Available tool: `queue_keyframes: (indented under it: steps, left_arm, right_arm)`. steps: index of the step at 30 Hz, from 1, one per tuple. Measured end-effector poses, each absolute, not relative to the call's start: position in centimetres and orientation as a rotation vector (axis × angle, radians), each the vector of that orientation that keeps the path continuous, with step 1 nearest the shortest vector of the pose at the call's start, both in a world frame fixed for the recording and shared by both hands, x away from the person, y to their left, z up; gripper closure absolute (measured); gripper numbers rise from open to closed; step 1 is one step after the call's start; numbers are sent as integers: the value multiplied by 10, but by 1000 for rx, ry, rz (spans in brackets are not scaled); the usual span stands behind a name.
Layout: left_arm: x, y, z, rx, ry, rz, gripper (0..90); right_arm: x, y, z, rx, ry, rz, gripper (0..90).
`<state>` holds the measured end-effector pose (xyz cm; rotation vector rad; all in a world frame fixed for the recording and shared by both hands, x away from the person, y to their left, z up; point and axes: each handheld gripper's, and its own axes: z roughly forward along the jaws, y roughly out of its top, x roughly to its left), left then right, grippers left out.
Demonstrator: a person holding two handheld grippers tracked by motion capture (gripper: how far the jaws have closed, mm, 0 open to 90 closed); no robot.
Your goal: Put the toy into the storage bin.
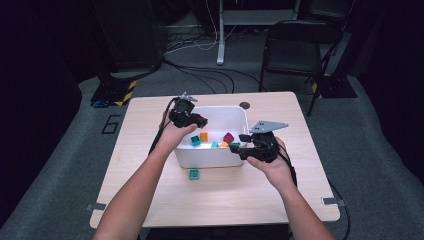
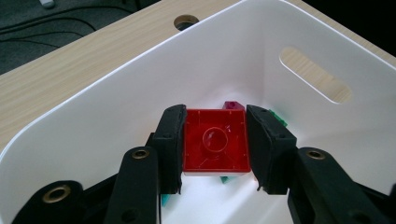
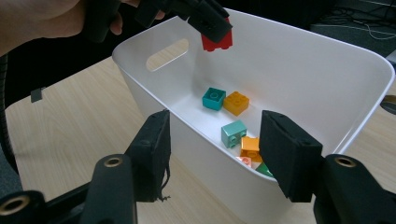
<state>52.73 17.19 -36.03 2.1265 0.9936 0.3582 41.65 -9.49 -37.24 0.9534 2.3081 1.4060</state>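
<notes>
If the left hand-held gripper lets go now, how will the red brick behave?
The red brick looks like stiff, glossy plastic, so it may slip out cleanly. It hangs above the white bin, so it would probably drop inside. Being blocky, it should tumble briefly among the bricks there rather than roll.

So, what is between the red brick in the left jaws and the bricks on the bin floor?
Nothing: in the right gripper view the red brick hangs in open air above them.

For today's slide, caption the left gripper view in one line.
Left tongs clamp a red plastic building brick above the white plastic tub of bricks.
</notes>
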Motion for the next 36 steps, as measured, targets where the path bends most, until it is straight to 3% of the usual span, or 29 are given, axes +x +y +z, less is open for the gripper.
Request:
queue_keyframes:
  steps: [9, 16, 27, 36]
  left_arm:
    - [535, 164, -366, 2147, 1003, 340, 585]
    - [529, 165, -362, 2146, 1009, 346, 506]
    - [479, 177, -349, 2149, 907, 366, 473]
    - [438, 215, -353, 2086, 899, 362, 471]
  right_arm:
    - [417, -95, -373, 955, 2311, 1393, 395]
    - [417, -95, -373, 954, 2309, 1394, 393]
    - [416, -98, -371, 948, 2304, 1406, 395]
    - [414, -97, -370, 939, 2300, 1411, 400]
